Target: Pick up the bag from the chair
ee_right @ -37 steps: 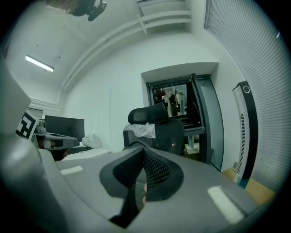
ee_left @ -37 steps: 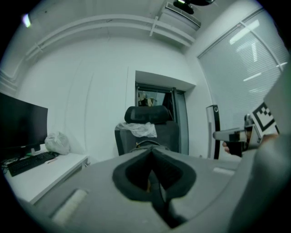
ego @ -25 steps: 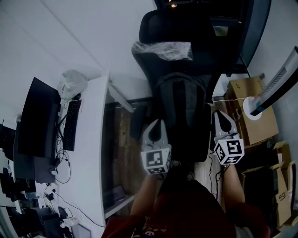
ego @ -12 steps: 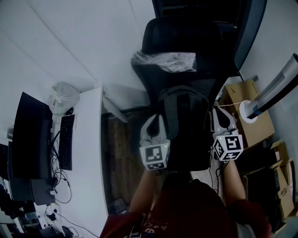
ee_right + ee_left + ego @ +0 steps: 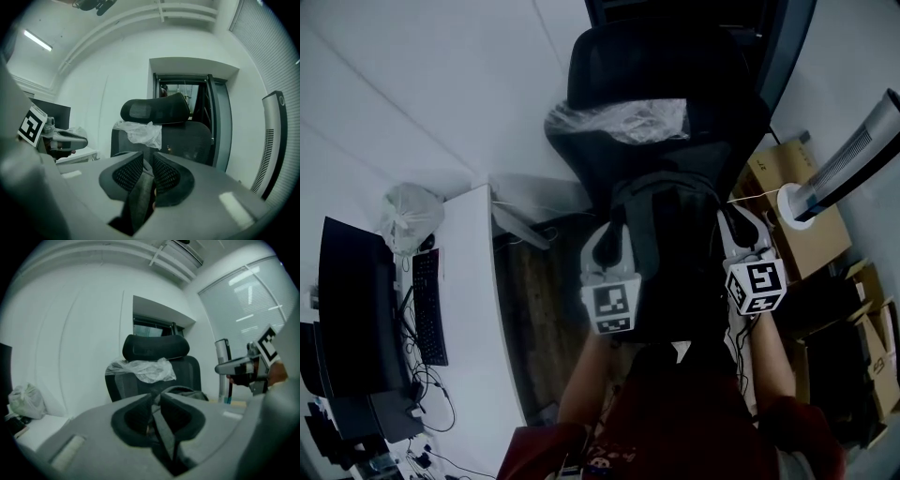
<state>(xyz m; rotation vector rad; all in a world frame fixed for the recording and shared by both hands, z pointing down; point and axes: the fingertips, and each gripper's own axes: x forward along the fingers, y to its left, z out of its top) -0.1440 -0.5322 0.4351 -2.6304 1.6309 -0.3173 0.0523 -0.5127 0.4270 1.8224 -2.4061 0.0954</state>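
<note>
Left tongs (image 5: 157, 399), right tongs (image 5: 147, 163) each tight on bag strap (image 5: 162, 433); chair (image 5: 656, 66) behind.

chair (image 5: 661, 70): seat hidden under the bag (image 5: 675, 244)
bag: near end lost in darkness
monitor (image 5: 352, 309): cut by left edge
tower fan (image 5: 848, 157): top cut by right edge

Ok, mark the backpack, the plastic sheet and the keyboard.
backpack (image 5: 673, 255), head view, front panel.
plastic sheet (image 5: 619, 120), head view, crumpled middle.
keyboard (image 5: 429, 305), head view, key field.
</note>
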